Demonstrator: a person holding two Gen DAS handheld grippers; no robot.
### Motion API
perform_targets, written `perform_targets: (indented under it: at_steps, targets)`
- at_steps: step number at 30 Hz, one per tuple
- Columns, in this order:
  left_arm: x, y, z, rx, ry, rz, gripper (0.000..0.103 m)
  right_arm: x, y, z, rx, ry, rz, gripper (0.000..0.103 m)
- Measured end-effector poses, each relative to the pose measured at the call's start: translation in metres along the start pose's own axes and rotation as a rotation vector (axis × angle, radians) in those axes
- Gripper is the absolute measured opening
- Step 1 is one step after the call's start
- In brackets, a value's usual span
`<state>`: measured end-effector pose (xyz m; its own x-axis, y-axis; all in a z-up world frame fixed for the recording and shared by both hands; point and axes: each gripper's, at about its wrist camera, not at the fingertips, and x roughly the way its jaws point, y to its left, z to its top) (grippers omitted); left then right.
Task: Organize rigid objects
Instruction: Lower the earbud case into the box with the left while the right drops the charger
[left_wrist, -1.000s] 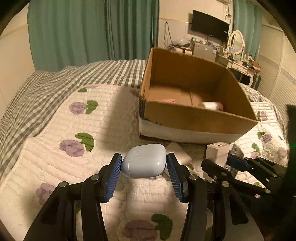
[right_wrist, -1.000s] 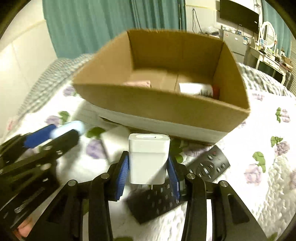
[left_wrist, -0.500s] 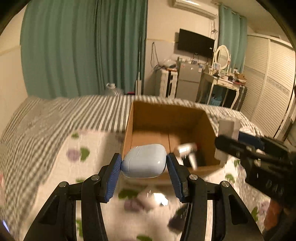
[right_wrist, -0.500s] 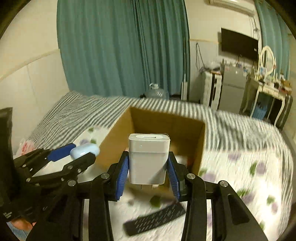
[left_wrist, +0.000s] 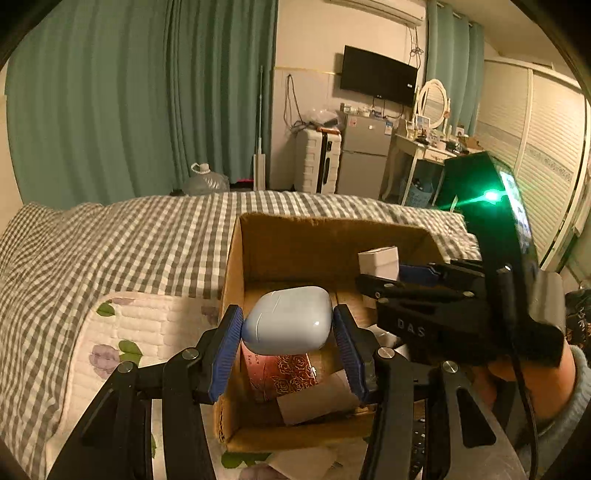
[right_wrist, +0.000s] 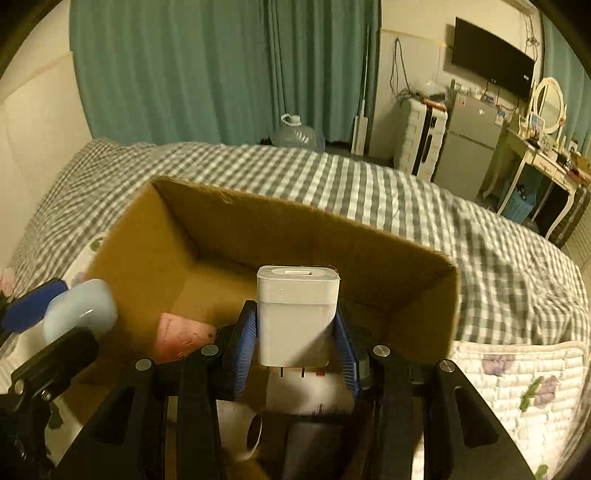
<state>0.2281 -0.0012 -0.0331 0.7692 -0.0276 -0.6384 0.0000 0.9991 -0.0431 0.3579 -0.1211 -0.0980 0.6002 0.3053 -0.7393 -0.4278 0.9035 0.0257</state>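
My left gripper (left_wrist: 287, 341) is shut on a pale blue earbud case (left_wrist: 286, 318) and holds it above the open cardboard box (left_wrist: 295, 236). My right gripper (right_wrist: 296, 343) is shut on a white charger block (right_wrist: 297, 314), also held over the box (right_wrist: 258, 221). The charger (left_wrist: 378, 261) and right gripper show at the right of the left wrist view. The earbud case (right_wrist: 79, 308) shows at the left of the right wrist view. Inside the box lie a red patterned packet (left_wrist: 280, 373), a pink item (right_wrist: 181, 338) and a white tube (right_wrist: 310, 391).
The box sits on a bed with a white floral quilt (left_wrist: 122, 339) over a grey checked blanket (left_wrist: 110, 240). Teal curtains (left_wrist: 129, 92), a TV (left_wrist: 378, 79), a fridge (left_wrist: 364, 157) and a dresser stand behind. A dark remote edge (left_wrist: 419, 448) lies near the box.
Both grippers have moved forward and over the box with their objects still held. The box interior now lies directly beneath them.
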Motion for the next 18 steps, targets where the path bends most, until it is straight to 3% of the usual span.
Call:
perform_targets:
  at_steps: [6, 8, 18]
  targets:
    - [0.007, -0.002, -0.007, 0.006, 0.025, 0.031, 0.051, -0.003, -0.005, -0.004, 0.019, 0.003, 0.005, 0.042]
    - [0.008, -0.005, -0.007, 0.015, 0.03, 0.04, 0.051, -0.017, -0.009, -0.007, 0.03, -0.029, -0.003, 0.054]
    - [0.017, -0.039, 0.006, 0.065, 0.008, 0.051, 0.051, -0.087, -0.03, -0.019, 0.064, -0.162, -0.031, 0.059]
